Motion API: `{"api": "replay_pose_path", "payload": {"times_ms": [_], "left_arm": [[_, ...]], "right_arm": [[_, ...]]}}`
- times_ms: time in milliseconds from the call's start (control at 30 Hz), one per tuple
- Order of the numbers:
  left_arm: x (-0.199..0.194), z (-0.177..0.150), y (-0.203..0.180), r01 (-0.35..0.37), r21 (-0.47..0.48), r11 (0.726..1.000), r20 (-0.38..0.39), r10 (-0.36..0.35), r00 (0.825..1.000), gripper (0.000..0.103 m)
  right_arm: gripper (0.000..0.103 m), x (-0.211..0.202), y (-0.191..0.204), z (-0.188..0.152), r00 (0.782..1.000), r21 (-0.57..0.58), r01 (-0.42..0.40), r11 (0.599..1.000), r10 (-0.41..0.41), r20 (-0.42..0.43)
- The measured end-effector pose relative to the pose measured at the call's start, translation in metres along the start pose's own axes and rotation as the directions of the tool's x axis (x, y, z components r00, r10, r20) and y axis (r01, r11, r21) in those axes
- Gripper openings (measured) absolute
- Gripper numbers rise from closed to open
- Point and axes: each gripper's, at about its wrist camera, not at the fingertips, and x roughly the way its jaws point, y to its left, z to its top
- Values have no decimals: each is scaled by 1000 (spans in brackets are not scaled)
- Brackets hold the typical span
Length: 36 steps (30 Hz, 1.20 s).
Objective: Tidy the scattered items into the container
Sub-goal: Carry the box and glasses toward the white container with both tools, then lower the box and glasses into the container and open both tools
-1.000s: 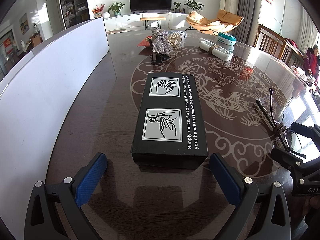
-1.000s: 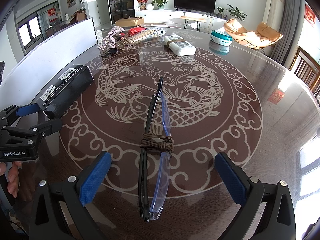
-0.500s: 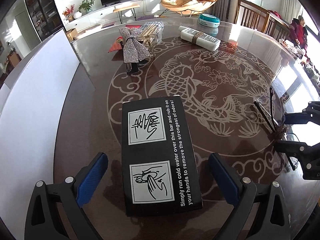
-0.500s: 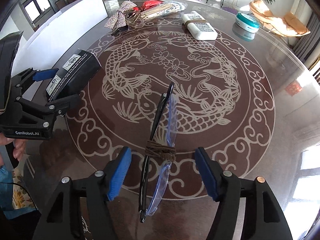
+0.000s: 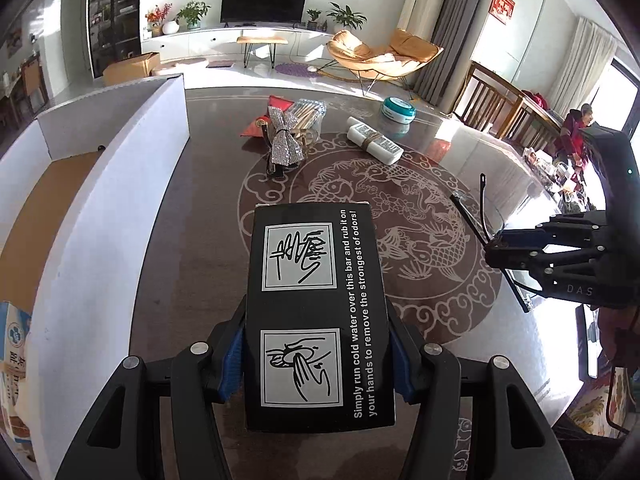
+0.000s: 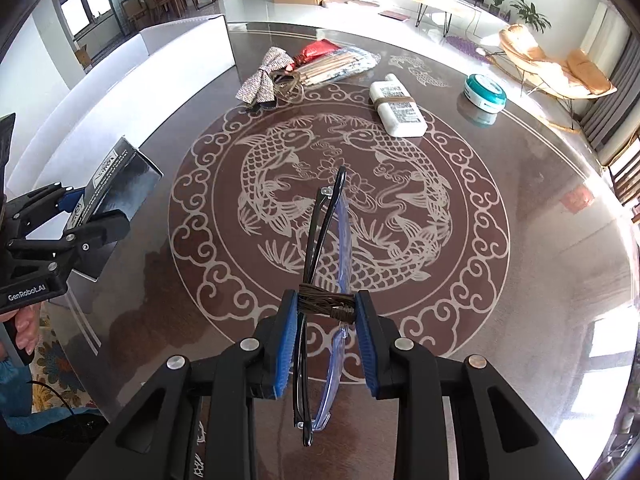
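Scattered items mid-tidy: left gripper (image 5: 316,360) clamps the black box (image 5: 318,312), right gripper (image 6: 326,344) clamps the bound glasses (image 6: 324,280); neither yet in the white container (image 5: 132,168), others remain.

We cannot see the blue pads (image 5: 231,356) of the left gripper (image 5: 318,354) in full, since the black box (image 5: 318,312) clamped between them covers most of each pad, and the box's underside is hidden. In the right wrist view the folded glasses (image 6: 320,264) run down between the right gripper (image 6: 325,314) fingers, where the cord wrap hides their middle. We cannot read the label on the white bottle (image 6: 396,110), and the white container (image 5: 120,184) is cut off at the left edge
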Motion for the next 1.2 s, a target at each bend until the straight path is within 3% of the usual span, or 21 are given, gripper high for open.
{"api": "replay_pose_path", "payload": {"times_ms": [167,333,433,567,700,800,867,933,1067,1200], "left_arm": [[-73,11,51,-57,-48,997,107,61,992,58],[-118,8,138,-236,-146,961,118,254,960,58],[-128,-7,195,-317,-241,917,62,340,938,58],[-126,-35,247,-381,-317,869,-15,397,918,58],[-116,-58,276,-406,-364,838,-74,409,910,58],[-105,-69,282,-412,-371,832,-111,401,909,59],[-100,-72,283,-427,-370,825,-123,411,903,60],[-102,-75,283,-430,-370,823,-117,418,901,65],[-110,-73,275,-423,-386,820,-69,431,900,69],[-115,-60,253,-394,-375,839,-15,420,907,69]], "right_arm": [[30,-35,64,62,989,-86,-97,992,106,103],[30,-55,160,132,944,-220,-261,940,297,147],[30,-49,227,160,899,-292,-386,875,427,93],[30,-19,307,170,835,-307,-538,785,547,-64],[30,13,356,151,821,-339,-569,750,540,-185],[34,31,370,138,815,-336,-579,743,529,-235],[60,38,370,138,827,-329,-562,759,509,-240],[68,38,361,141,836,-314,-548,775,505,-212],[68,25,323,151,839,-229,-543,808,533,-110],[71,12,276,168,856,-133,-510,850,517,20]]}}
